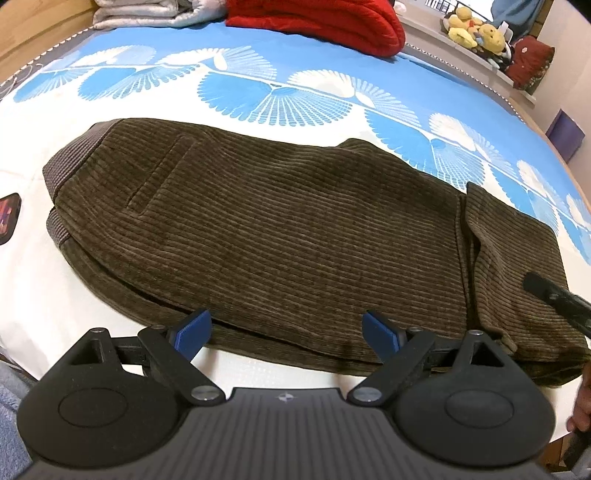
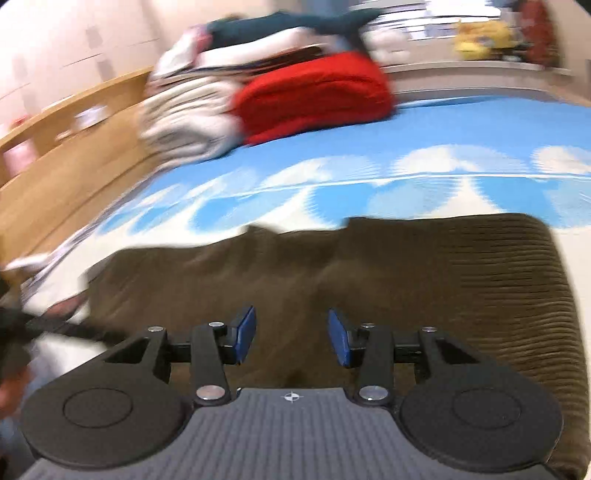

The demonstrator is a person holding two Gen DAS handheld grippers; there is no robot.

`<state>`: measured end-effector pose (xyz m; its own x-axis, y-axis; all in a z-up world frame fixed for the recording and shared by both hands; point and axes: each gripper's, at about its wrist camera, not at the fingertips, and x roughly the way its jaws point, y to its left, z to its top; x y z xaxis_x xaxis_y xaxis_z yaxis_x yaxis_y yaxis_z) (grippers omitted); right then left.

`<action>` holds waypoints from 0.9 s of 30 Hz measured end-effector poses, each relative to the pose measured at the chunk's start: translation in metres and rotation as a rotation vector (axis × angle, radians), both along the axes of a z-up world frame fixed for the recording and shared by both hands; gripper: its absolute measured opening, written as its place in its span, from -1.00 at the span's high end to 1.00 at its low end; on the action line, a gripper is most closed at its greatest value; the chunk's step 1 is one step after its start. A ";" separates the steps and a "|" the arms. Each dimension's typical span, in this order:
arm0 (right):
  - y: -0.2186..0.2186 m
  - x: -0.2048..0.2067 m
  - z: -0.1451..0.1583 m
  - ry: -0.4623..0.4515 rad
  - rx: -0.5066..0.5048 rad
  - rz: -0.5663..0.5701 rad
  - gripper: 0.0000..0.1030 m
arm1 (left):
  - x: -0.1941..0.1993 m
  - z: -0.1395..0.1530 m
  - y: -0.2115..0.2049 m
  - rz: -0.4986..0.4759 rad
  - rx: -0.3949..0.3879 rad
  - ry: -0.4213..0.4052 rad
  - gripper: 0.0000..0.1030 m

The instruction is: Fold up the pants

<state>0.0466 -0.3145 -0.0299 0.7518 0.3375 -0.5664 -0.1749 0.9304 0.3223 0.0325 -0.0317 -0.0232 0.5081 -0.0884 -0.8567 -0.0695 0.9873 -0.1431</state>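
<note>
Brown corduroy pants (image 1: 280,236) lie folded lengthwise on the bed, waistband at the left, leg ends folded over at the right. My left gripper (image 1: 286,332) is open and empty, its blue pads at the near edge of the pants. In the right wrist view, which is motion-blurred, the pants (image 2: 406,280) fill the lower half. My right gripper (image 2: 291,336) is open and empty just above the fabric. The right gripper's black finger shows at the right edge of the left view (image 1: 554,295), over the folded leg ends.
The bed sheet (image 1: 258,85) is blue and white with a fan pattern. A red blanket (image 1: 317,22) and grey folded linens (image 1: 147,14) lie at the far side. Plush toys (image 1: 476,29) sit on a ledge. A phone (image 1: 7,218) lies at the left edge. A wooden headboard (image 2: 74,155) stands left.
</note>
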 end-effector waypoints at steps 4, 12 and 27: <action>0.014 0.017 -0.025 0.145 -0.087 0.059 0.18 | 0.001 0.001 0.003 -0.001 -0.003 -0.002 -0.79; 0.024 -0.004 -0.029 0.216 -0.147 0.199 0.38 | 0.009 -0.001 0.005 0.001 -0.022 0.012 -0.79; -0.066 -0.054 0.029 0.010 0.004 -0.213 0.01 | 0.056 0.020 -0.122 -0.194 -0.022 -0.045 -0.79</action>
<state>-0.0079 -0.3808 -0.0007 0.8005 0.1740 -0.5735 0.0289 0.9446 0.3268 0.0880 -0.1536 -0.0033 0.5172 -0.2071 -0.8304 0.1286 0.9781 -0.1638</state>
